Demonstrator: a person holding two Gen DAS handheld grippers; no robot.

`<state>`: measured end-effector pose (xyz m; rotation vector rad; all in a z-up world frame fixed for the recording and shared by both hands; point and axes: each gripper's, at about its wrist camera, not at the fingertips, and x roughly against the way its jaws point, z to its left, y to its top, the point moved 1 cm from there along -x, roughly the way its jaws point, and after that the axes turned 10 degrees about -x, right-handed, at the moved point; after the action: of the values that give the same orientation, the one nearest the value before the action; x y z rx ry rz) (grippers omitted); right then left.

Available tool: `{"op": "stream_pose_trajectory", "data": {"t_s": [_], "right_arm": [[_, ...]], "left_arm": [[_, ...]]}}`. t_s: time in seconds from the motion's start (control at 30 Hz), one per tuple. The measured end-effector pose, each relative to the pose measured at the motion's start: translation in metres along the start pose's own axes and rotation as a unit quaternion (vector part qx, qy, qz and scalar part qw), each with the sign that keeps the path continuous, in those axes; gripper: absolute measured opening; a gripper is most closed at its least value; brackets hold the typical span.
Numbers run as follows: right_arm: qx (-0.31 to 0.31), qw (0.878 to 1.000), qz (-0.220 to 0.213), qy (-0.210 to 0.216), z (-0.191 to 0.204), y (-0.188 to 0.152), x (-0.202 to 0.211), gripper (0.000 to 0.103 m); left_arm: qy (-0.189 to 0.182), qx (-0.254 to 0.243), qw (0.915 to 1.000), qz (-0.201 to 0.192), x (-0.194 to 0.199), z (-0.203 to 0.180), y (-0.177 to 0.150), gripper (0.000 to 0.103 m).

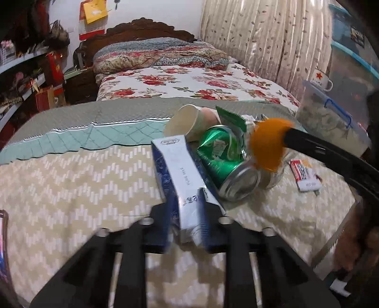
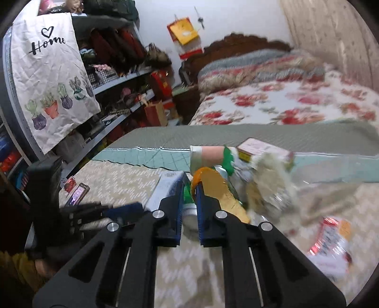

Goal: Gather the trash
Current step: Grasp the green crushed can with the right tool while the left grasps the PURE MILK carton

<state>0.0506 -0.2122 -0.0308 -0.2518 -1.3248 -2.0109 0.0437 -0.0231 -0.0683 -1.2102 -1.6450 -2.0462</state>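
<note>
Two grips are on at once: my left gripper (image 1: 187, 227) pinches the milk carton (image 1: 180, 175) by its near end on the bed cover (image 1: 71, 189), and my right gripper (image 2: 189, 213) is closed narrowly on the green can (image 1: 222, 163). The can leans on the carton with a paper cup (image 1: 189, 120) behind, so I fear lifting either could tumble the pile.

My bed (image 1: 189, 80) with its carved wooden headboard (image 1: 142, 30) stood against the white wall (image 2: 236, 19); cluttered shelves (image 2: 113, 78) ran beside it.
</note>
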Motion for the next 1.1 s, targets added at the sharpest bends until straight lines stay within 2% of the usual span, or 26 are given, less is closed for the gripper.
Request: {"op": "stream_pose_trajectory", "data": {"t_s": [0.1,0.13,0.17,0.2,0.23,0.27,0.37,0.43,0.47,0.5,0.57,0.63,0.67,0.7,0.8,0.87,1.0,1.1], "right_arm": [[-0.003,1.000,-0.018,-0.025,-0.009,-0.022,0.034,0.013],[-0.003,0.999,-0.022,-0.036,-0.013,-0.026,0.042,0.013],[0.000,0.998,-0.030,-0.058,-0.017,-0.035,0.051,0.013],[0.004,0.997,-0.030,-0.073,-0.020,-0.043,0.057,0.013],[0.005,0.996,-0.026,-0.085,-0.021,-0.048,0.060,0.013],[0.005,0.995,-0.020,-0.100,-0.024,-0.055,0.061,0.015],[-0.023,0.995,0.000,-0.102,-0.036,-0.068,0.060,0.016],[-0.056,0.995,0.015,-0.076,-0.044,-0.073,0.057,0.031],[-0.074,0.995,0.019,-0.058,-0.048,-0.076,0.057,0.070],[-0.087,0.995,0.012,-0.042,-0.049,-0.081,0.061,0.097],[-0.094,0.995,-0.012,-0.030,-0.048,-0.086,0.067,0.097],[-0.083,0.996,-0.013,-0.035,-0.046,-0.086,0.072,0.096],[-0.082,0.996,-0.020,-0.040,-0.047,-0.085,0.075,0.096],[-0.087,0.995,-0.026,-0.044,-0.050,-0.084,0.079,0.096],[-0.102,0.993,-0.030,-0.049,-0.054,-0.076,0.079,0.095],[-0.094,0.994,-0.019,-0.045,-0.050,-0.066,0.070,0.093],[-0.022,0.999,0.021,-0.029,-0.022,-0.040,0.033,0.092],[0.042,0.997,0.064,-0.033,-0.004,-0.021,-0.013,0.091]], "left_arm": [[-0.025,0.024,0.9994,0.009,0.006,0.010,-0.006,0.016],[-0.026,0.029,0.9991,0.013,0.006,0.012,-0.008,0.022],[-0.027,0.036,0.9988,0.016,0.008,0.014,-0.009,0.032],[-0.024,0.045,0.9986,0.014,0.011,0.015,-0.010,0.060],[-0.019,0.051,0.9985,0.005,0.015,0.016,-0.009,0.081],[-0.017,0.052,0.9985,-0.005,0.016,0.016,-0.007,0.083],[-0.013,0.026,0.9995,-0.010,0.013,0.001,0.003,0.082],[-0.003,0.003,1.0000,-0.001,0.002,-0.013,0.007,0.082],[0.001,-0.008,0.9999,0.008,-0.005,-0.018,0.008,0.082],[0.006,-0.015,0.9997,0.016,-0.013,-0.021,0.009,0.082],[0.022,-0.017,0.9988,0.039,-0.031,-0.024,0.009,0.081],[0.023,-0.002,0.9981,0.057,-0.041,-0.017,0.005,0.071],[0.016,0.006,0.9980,0.061,-0.044,-0.012,0.002,0.061],[-0.005,0.019,0.9980,0.060,-0.045,-0.007,0.000,0.056],[0.005,0.019,0.9984,0.053,-0.040,0.002,-0.007,0.055],[-0.003,0.023,0.9984,0.052,-0.035,0.010,-0.012,0.055],[-0.010,0.031,0.9981,0.053,-0.025,0.023,-0.022,0.055],[-0.015,0.039,0.9977,0.053,-0.020,0.031,-0.026,0.055]]}}
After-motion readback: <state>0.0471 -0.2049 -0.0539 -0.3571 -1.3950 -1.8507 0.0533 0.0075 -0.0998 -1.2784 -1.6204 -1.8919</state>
